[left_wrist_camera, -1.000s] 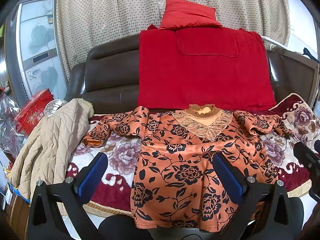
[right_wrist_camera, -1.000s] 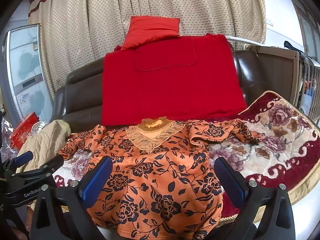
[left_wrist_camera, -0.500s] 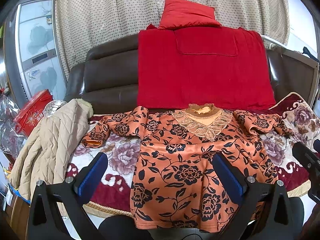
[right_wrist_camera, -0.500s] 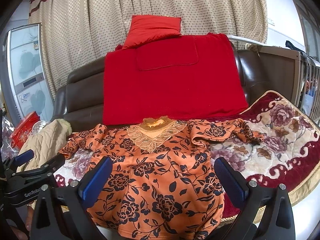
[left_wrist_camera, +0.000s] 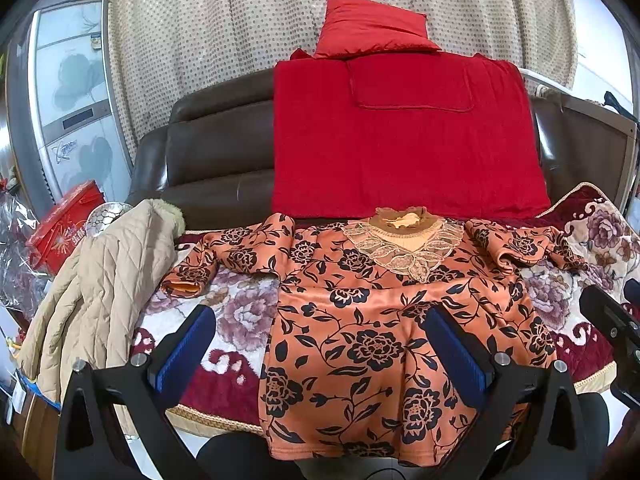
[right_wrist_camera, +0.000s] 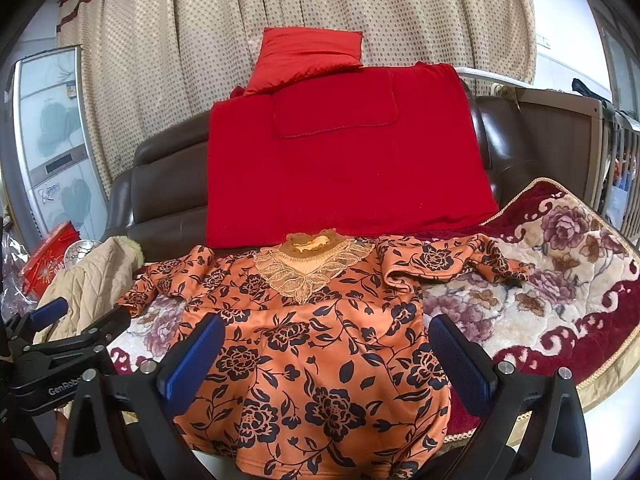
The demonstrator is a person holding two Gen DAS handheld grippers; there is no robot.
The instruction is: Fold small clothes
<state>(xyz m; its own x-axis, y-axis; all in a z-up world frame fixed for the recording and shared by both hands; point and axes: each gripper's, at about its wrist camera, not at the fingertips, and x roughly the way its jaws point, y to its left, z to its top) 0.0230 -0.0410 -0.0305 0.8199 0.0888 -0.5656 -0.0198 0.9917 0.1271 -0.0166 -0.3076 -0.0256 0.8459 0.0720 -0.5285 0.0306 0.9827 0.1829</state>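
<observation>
An orange top with black flowers (left_wrist_camera: pixel 372 320) (right_wrist_camera: pixel 316 344) lies face up on a floral blanket (left_wrist_camera: pixel 236 308) (right_wrist_camera: pixel 532 300), lace collar at the far side and hem hanging over the near edge. Its left sleeve (left_wrist_camera: pixel 228 256) bends toward the near side; its right sleeve (right_wrist_camera: pixel 444 260) is bunched beside the body. My left gripper (left_wrist_camera: pixel 320 344) hovers open in front of the top's lower left part, empty. My right gripper (right_wrist_camera: pixel 326 354) hovers open in front of the lower middle, empty too. The left gripper also shows at the right wrist view's left edge (right_wrist_camera: pixel 82 326).
A beige quilted coat (left_wrist_camera: pixel 96 300) lies heaped at the blanket's left end. Behind stands a brown leather sofa back (left_wrist_camera: pixel 212 152) draped with a red cloth (left_wrist_camera: pixel 400 140) and a red cushion (left_wrist_camera: pixel 372 28). A red box (left_wrist_camera: pixel 66 224) and a fridge (left_wrist_camera: pixel 72 112) stand far left.
Both grippers have drifted slightly; the scene shifts a little in each view. The top has not moved and both stay open.
</observation>
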